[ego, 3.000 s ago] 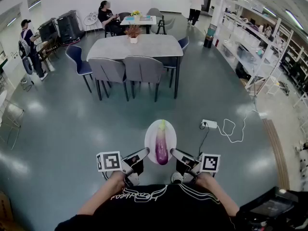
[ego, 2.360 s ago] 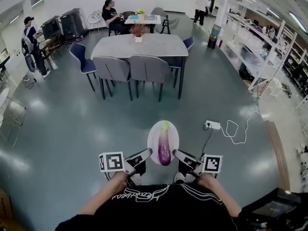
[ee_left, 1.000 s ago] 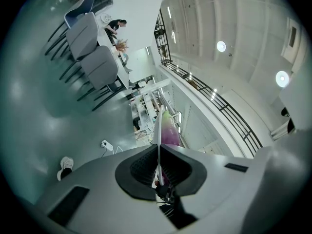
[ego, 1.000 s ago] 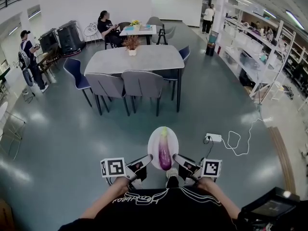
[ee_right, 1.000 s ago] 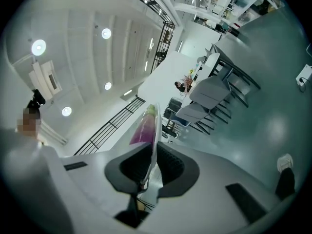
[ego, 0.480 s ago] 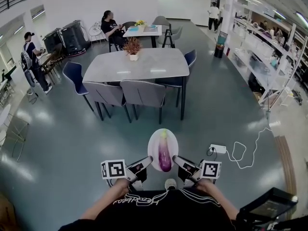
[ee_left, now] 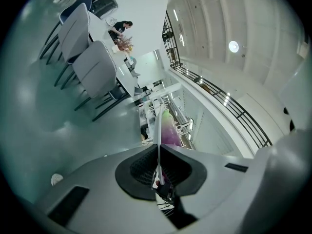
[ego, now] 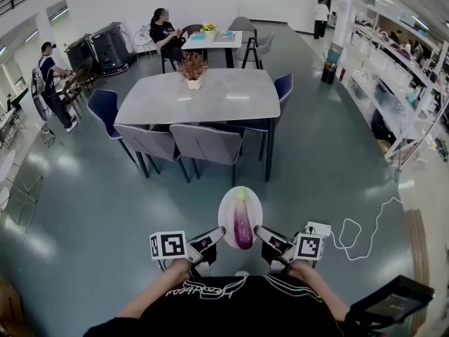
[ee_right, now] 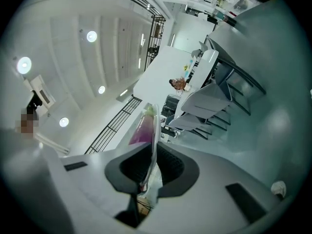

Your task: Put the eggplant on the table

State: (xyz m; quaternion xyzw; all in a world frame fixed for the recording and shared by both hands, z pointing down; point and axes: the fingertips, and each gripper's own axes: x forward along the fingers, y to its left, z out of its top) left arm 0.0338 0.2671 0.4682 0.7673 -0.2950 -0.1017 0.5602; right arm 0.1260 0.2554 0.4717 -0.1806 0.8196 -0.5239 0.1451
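Note:
A purple eggplant point(ego: 242, 225) with a green stem lies on a white plate point(ego: 227, 209), carried in the air over the grey floor. My left gripper point(ego: 218, 234) is shut on the plate's left rim and my right gripper point(ego: 260, 232) is shut on its right rim. The left gripper view shows the plate point(ee_left: 159, 123) edge-on between the jaws of that gripper point(ee_left: 158, 172), with the eggplant point(ee_left: 170, 132) beyond. The right gripper point(ee_right: 146, 172) likewise pinches the plate point(ee_right: 155, 130), the eggplant point(ee_right: 141, 127) beside it. The grey table point(ego: 210, 97) stands ahead, some way off.
Grey and blue chairs point(ego: 202, 144) ring the table, and a potted plant point(ego: 193, 69) stands on it. A white power strip with a cable point(ego: 351, 230) lies on the floor at the right. Shelving point(ego: 403, 97) lines the right wall. People sit and stand at the back.
The table and chairs have come closer in the head view. The plate with the eggplant stays held between both grippers in the same way.

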